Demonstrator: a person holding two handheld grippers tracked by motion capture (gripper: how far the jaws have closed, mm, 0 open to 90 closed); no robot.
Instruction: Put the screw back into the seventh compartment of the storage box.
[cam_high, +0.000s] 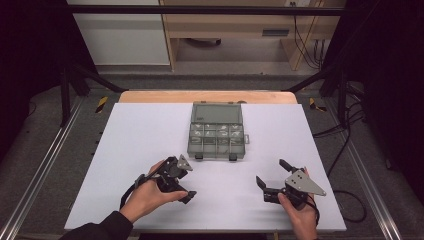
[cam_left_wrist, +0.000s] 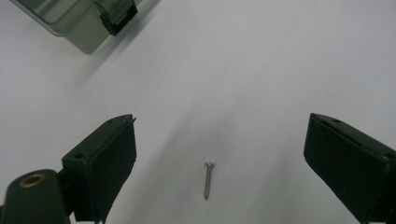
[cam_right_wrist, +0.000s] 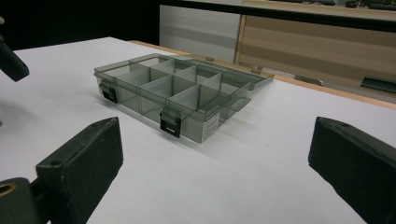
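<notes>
White table (cam_high: 150, 150), box (cam_left_wrist: 79, 21) cut off, screw (cam_left_wrist: 208, 180) perhaps untouched.

The black left hand-held gripper (cam_high: 186, 184) pointed downward with jaws spread wide, while the black right hand-held gripper (cam_high: 271, 176) lay level, likewise gaping.

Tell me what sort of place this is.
Probably a lab or workshop recording station. A white table stands inside a dark metal frame, cables trail on the floor, and a clear compartment box and a small screw lie ready for handheld grippers.
</notes>
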